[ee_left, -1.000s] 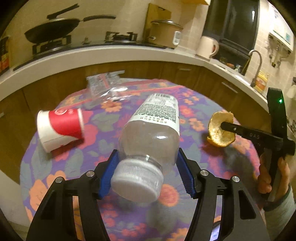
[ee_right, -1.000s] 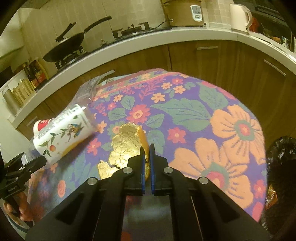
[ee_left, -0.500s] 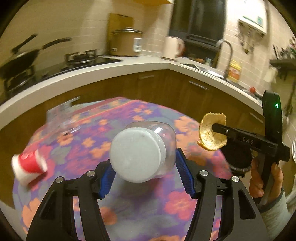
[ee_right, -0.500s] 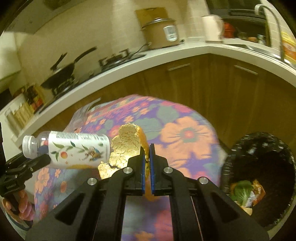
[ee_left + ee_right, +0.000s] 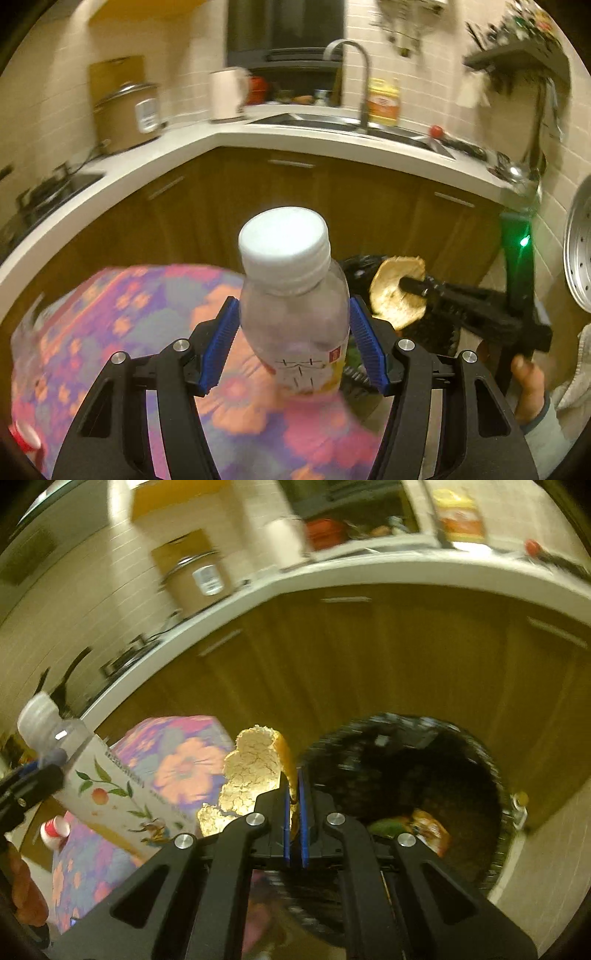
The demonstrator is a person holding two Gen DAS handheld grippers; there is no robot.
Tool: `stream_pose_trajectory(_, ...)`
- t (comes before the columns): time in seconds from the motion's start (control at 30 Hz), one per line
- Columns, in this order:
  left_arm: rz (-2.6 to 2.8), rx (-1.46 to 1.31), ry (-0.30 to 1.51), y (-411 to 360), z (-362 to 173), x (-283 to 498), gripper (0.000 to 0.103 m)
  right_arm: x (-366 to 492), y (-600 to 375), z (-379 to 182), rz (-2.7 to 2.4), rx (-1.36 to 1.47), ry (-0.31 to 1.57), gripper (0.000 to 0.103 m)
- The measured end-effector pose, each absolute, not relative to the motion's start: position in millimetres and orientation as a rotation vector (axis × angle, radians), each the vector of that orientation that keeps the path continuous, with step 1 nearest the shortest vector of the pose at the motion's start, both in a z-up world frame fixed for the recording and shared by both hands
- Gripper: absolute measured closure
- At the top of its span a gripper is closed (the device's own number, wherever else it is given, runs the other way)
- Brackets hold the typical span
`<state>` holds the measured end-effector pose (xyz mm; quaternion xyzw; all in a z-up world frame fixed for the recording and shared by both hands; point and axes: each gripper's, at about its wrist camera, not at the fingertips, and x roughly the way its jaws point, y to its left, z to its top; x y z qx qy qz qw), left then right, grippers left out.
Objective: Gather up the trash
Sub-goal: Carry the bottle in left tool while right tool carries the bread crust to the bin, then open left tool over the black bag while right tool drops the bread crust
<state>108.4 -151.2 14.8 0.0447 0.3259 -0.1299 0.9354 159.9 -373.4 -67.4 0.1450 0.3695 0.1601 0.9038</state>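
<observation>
Both views were smeared with motion blur, so the clutter along the white kitchen counter was hard to read, and the black-lined round trash bin was partly hidden behind the right gripper, its contents only patches of green and orange. The floral-clothed round table ended just short of the bin, with brown cabinet doors close behind both. The left gripper stood part-spread, its blue pads pressed against a clear plastic bottle with a white cap, held cap-up above the table's edge. The right gripper's jaws were pinched nearly together on a pale curved piece of fruit peel, held at the bin's near rim.
</observation>
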Motion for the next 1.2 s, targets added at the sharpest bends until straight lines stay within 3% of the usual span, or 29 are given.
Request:
stream_pose_trajectory(0.4,-0.417,0.156,0.784,-260,-28,176,0.044,184,-429,-128,0.176,0.320,0.894,0.100)
stream_pose_trajectory(0.47,-0.422,0.156,0.825,-265,-38,183,0.043,187,-432,-136,0.178,0.330,0.923,0.097)
stream_pose_trajectory(0.53,-0.432,0.148,0.856,-267,-45,188,0.043,189,-436,-142,0.185,0.332,0.944,0.085)
stream_pose_trajectory(0.6,-0.435,0.149,0.866,-266,-49,189,0.043,188,-437,-143,0.166,0.302,0.950,0.077)
stream_pose_trajectory(0.97,-0.430,0.119,0.851,-236,-30,173,0.041,170,-438,-127,0.175,0.325,0.921,0.077)
stream_pose_trajectory(1.2,-0.404,0.064,0.752,-180,14,130,0.041,154,-411,-88,0.224,0.311,0.847,0.077)
